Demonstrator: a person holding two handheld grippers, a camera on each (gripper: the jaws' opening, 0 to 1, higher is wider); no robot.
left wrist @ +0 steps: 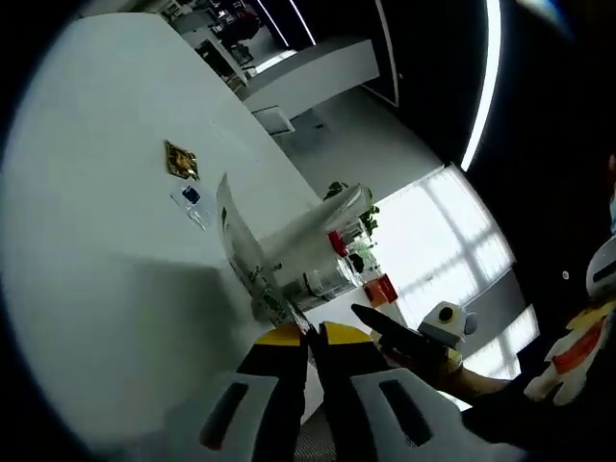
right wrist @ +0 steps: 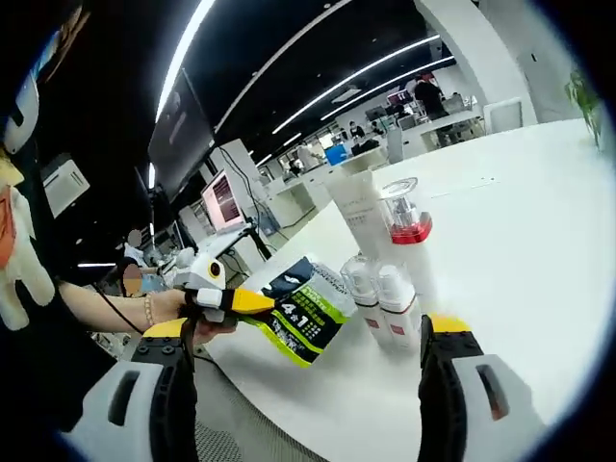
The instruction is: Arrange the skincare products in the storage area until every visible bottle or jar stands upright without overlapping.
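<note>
White worktop in an open office: pouch in hand, bottles grouped at the edge.
Your left gripper has its fingers closed on the green pouch, lifted just beside two pump bottles, a red-capped jar and a tall tube. Your right gripper has its fingers wide and empty. Set the pouch upright on bare worktop, touching nothing.

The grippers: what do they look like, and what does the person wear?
Each gripper has light grey jaws with dark slots, then black sections tipped in yellow: the left gripper, the right gripper. In the right gripper view, the left gripper shows a white band before its yellow tip. The person's wrist carries a beaded bracelet, and a dark sleeve covers the upper arm.
</note>
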